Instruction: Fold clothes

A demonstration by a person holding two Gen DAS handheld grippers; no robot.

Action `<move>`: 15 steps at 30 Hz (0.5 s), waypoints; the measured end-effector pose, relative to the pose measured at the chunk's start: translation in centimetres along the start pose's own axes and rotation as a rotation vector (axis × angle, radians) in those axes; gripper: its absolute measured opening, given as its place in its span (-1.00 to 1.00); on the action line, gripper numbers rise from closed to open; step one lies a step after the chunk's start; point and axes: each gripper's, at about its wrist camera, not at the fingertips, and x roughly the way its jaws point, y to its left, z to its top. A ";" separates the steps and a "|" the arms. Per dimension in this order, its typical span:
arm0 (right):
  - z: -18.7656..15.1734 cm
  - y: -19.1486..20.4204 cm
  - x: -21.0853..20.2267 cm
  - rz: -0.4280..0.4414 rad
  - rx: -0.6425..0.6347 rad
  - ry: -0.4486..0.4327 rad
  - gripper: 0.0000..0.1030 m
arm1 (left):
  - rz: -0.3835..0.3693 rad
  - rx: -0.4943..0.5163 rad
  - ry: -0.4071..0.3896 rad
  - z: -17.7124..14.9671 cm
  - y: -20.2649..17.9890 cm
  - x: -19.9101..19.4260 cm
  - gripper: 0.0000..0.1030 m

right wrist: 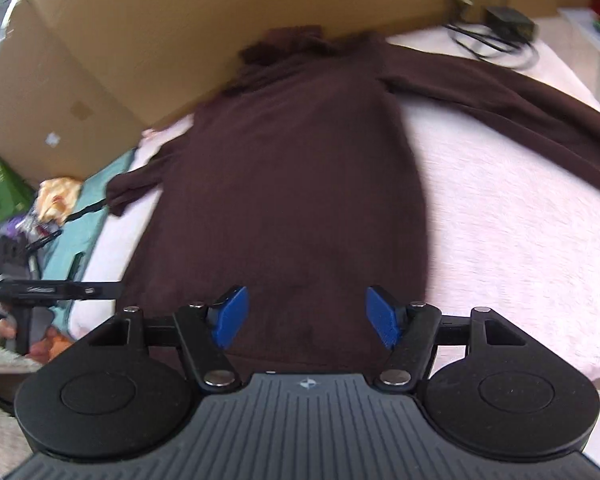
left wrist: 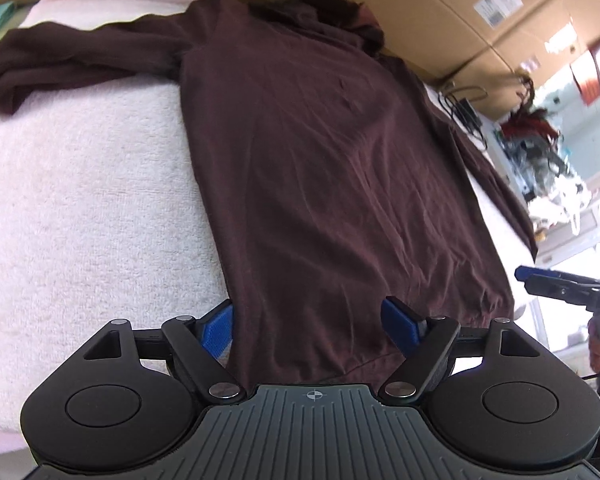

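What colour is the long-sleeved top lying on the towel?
Dark maroon-brown, plain with no pattern: the long-sleeved top shows best in the left wrist view.

Pale fleecy blanket (left wrist: 80,200) beneath, cardboard boxes (right wrist: 140,40) behind, black cable and adapter (right wrist: 500,28) at far corner.

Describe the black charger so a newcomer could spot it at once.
Start at the maroon shirt spread on the pale blanket. Follow its right sleeve toward the cardboard. Just beyond sits the charger, the only black block, trailing looped cable.
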 end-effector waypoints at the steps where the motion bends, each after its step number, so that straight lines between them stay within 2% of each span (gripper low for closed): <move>1: -0.2 1.4 0.4 -0.002 -0.049 0.013 0.30 | -0.003 0.007 0.004 0.0 0.0 0.1 0.70; 5: -1.9 6.6 3.4 -0.011 -0.297 0.111 0.17 | -0.023 -0.001 0.015 0.3 0.7 0.7 0.70; 8: -3.7 10.0 5.6 -0.043 -0.508 0.174 0.09 | -0.043 -0.015 -0.007 0.9 1.1 0.5 0.70; 12: -5.4 12.3 7.8 -0.092 -0.714 0.218 -0.14 | -0.056 -0.003 -0.035 1.8 1.2 0.2 0.70; 15: -6.3 12.9 8.9 -0.136 -0.828 0.232 -0.43 | -0.058 0.000 -0.042 2.0 1.4 0.1 0.70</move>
